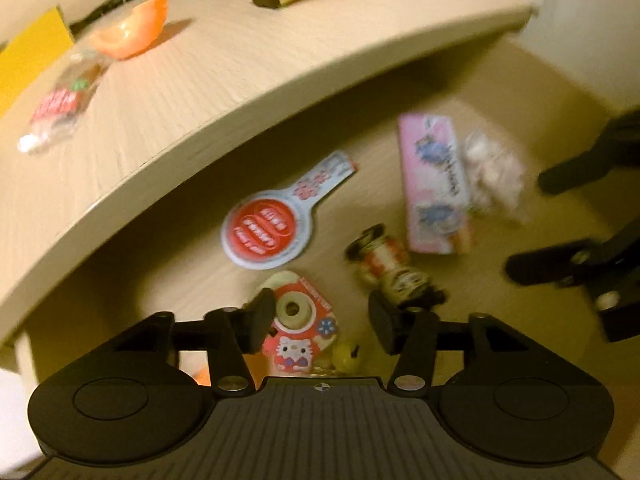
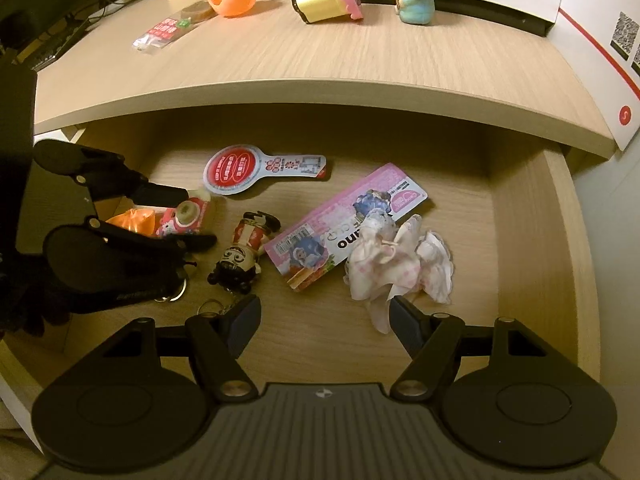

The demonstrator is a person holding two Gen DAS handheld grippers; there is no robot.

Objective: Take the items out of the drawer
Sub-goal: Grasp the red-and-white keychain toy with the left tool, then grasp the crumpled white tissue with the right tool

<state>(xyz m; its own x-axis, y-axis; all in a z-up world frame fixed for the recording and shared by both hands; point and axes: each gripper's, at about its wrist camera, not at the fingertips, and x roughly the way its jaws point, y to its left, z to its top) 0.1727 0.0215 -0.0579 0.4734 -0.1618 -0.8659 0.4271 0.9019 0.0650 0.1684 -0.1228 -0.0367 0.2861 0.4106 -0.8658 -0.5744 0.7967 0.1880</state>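
Spread wide with nothing pinched, left gripper (image 1: 318, 322) straddling the red cartoon toy camera (image 1: 298, 322) at the drawer's (image 2: 560, 248) left end, long axis roughly along the fingers; right gripper (image 2: 324, 320) parted too, empty, well off beside the crumpled cloth (image 2: 396, 264).

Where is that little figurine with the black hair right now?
In the right wrist view the figurine lies on the floor of the open drawer, left of centre, between the red-and-pink Hello Kitty toy and the pink packet.
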